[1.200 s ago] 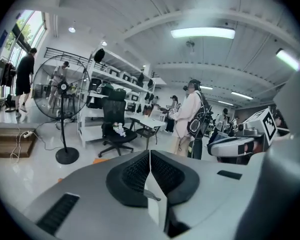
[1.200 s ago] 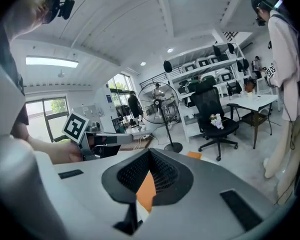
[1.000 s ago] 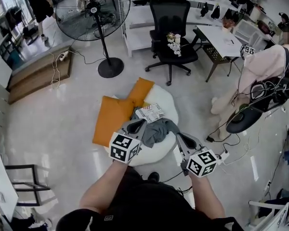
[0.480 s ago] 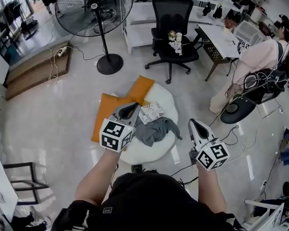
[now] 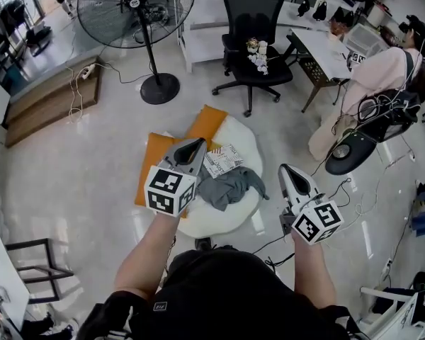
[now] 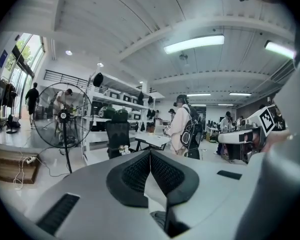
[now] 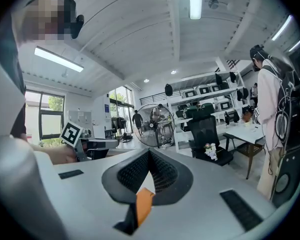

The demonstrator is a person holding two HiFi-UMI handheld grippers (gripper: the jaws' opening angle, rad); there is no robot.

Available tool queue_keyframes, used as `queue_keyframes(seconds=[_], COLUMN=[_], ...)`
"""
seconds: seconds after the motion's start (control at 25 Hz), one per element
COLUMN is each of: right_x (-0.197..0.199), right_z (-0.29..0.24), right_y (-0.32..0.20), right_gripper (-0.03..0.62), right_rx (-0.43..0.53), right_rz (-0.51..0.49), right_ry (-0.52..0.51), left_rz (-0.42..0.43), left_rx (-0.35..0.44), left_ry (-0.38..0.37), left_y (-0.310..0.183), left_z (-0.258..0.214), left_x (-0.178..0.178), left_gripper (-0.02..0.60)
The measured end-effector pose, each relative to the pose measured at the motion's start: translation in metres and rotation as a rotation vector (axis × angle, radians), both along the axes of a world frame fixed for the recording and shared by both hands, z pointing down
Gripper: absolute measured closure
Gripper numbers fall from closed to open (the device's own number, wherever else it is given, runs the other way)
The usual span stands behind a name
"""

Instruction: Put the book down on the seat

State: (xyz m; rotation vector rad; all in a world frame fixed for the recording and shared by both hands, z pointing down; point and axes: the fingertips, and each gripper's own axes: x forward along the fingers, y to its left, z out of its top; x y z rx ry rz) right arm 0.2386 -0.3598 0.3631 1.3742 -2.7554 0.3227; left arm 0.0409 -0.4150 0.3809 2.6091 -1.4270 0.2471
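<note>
The book [image 5: 222, 161], with a black-and-white printed cover, lies flat on the round white seat [image 5: 230, 214], beside a crumpled grey cloth [image 5: 230, 186]. My left gripper [image 5: 198, 144] hangs above the seat's left side, its tips over the orange cushion edge, apart from the book. In the left gripper view the jaws [image 6: 150, 151] meet with nothing between them. My right gripper [image 5: 287, 168] is off the seat's right rim, over the floor. Its jaws [image 7: 149, 151] are also pressed together and empty in the right gripper view. Both gripper views look level across the room, so the book is hidden there.
Orange cushions [image 5: 156, 168] lie under the seat's left and back. A standing fan [image 5: 136, 6], a black office chair [image 5: 251, 27], a white desk [image 5: 326, 52] and a person in pink [image 5: 372, 83] stand beyond. Cables trail over the floor [image 5: 319, 190] to the right.
Both grippers have lifted away from the seat. The left one rose above its left side, the right one swung out to the right. The book has stayed flat on the seat.
</note>
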Motion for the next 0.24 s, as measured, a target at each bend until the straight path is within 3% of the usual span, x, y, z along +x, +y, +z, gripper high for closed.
queue_keyframes(seconds=[0.24], right_x=[-0.006], right_z=[0.0054], right_y=[0.0038], right_gripper=[0.58], right_rx=[-0.015], right_rz=[0.0], right_ry=[0.018], left_rz=[0.012], left_rx=[-0.001], left_ry=[0.005], left_y=[-0.0013], left_z=[0.0024], left_x=[-0.0015], left_gripper=[0.575])
